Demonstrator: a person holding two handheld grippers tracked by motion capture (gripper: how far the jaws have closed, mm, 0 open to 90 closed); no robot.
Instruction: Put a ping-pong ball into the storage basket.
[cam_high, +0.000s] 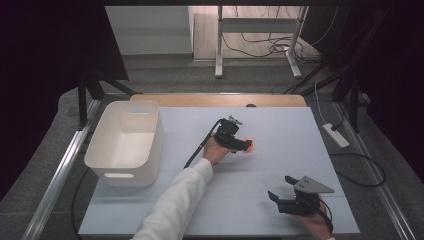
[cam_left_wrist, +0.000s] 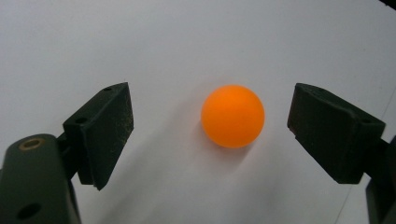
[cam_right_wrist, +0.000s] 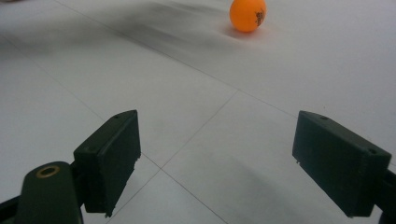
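Left tongs (cam_left_wrist: 210, 135) astride orange ball (cam_left_wrist: 232, 115)

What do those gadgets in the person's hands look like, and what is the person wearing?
Each is a black hand-held gripper with two blocky, flat-faced jaws. The left hand-held gripper trails a black cable along the forearm, which wears a white long sleeve. The right hand-held gripper carries a grey three-cornered plate on top. A brass-coloured ring sits near a jaw base.
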